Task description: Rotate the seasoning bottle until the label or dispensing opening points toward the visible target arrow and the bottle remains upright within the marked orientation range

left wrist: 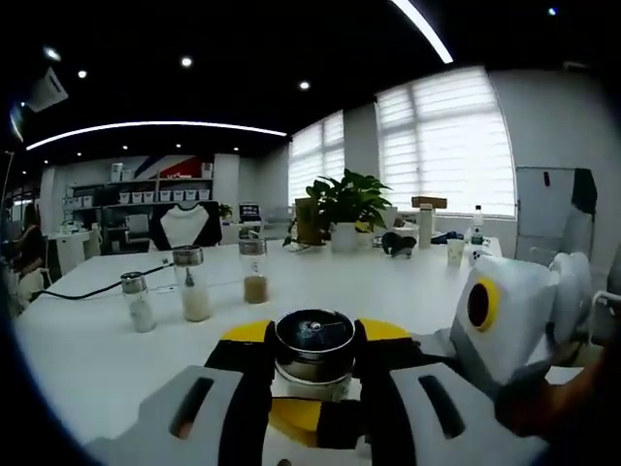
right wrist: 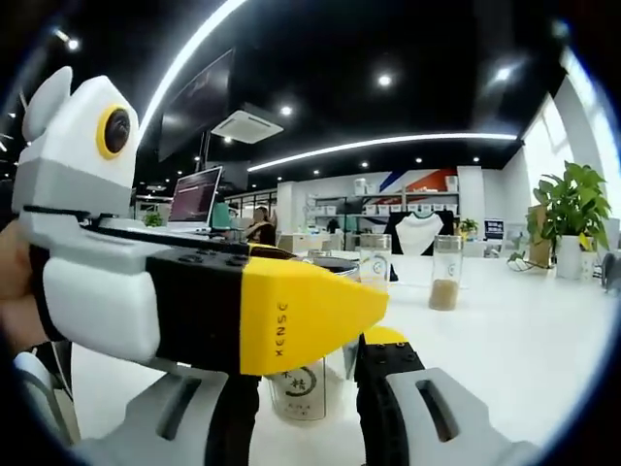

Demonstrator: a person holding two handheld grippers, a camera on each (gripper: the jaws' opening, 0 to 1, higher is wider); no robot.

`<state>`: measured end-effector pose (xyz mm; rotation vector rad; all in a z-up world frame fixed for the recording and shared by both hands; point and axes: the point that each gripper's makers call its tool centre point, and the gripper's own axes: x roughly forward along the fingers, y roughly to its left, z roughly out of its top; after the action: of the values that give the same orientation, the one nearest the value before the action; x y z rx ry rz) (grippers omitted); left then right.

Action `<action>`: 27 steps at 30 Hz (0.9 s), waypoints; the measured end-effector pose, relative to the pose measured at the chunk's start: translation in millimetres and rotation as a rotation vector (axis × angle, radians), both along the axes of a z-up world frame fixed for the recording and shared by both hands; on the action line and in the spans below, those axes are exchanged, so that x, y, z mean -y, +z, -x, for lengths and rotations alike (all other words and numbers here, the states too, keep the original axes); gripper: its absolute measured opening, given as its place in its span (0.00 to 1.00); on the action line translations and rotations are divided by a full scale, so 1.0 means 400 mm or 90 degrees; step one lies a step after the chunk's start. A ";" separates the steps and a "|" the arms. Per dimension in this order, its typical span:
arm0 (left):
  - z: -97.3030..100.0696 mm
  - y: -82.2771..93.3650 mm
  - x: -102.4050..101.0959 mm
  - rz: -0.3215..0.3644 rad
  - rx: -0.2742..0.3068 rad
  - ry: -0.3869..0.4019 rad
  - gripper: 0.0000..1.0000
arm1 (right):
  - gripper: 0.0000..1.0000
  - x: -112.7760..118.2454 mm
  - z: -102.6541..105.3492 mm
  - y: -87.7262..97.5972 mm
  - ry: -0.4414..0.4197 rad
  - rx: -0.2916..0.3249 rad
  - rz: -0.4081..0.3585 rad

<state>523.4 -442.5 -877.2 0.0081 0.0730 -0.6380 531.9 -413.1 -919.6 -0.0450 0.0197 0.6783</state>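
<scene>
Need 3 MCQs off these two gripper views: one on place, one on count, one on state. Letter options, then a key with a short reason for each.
1. Where is the seasoning bottle with the dark cap?
A. between the left tongs
B. beside the potted plant
C. lying on its side at the table edge

2. How many other jars stand in a row further back on the table?
A. one
B. three
C. five

3. How does the held bottle stand?
A. tipped over
B. upside down
C. upright

Key:
1 A, the left gripper view shows both tong arms flanking it.
2 B, small jar, white-powder jar and brown-powder jar.
3 C, its cap faces up.
</scene>
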 end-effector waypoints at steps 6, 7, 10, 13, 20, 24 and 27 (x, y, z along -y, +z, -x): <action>0.007 0.000 -0.007 -0.008 0.011 -0.027 0.34 | 0.35 -0.011 0.008 -0.003 0.028 -0.010 0.002; 0.007 0.000 -0.010 -0.010 0.013 -0.029 0.34 | 0.34 -0.014 0.010 -0.004 0.036 -0.013 0.003; 0.013 0.007 -0.016 -0.024 0.038 -0.040 0.34 | 0.34 -0.021 0.016 -0.002 0.052 -0.019 0.003; 0.018 0.015 -0.019 -0.024 0.049 -0.059 0.34 | 0.34 -0.025 0.021 0.002 0.063 -0.021 -0.003; 0.015 0.016 -0.042 0.001 0.035 -0.102 0.34 | 0.34 -0.030 0.034 -0.011 0.083 -0.037 0.003; 0.006 0.018 -0.065 -0.011 0.038 -0.101 0.34 | 0.34 -0.034 0.040 -0.013 0.087 -0.039 0.003; -0.006 0.019 -0.092 -0.018 0.040 -0.086 0.34 | 0.34 -0.036 0.045 -0.016 0.090 -0.044 0.003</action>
<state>525.7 -405.8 -869.7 0.0602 0.0203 -0.7709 513.9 -398.6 -925.8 -0.0277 0.0856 0.8212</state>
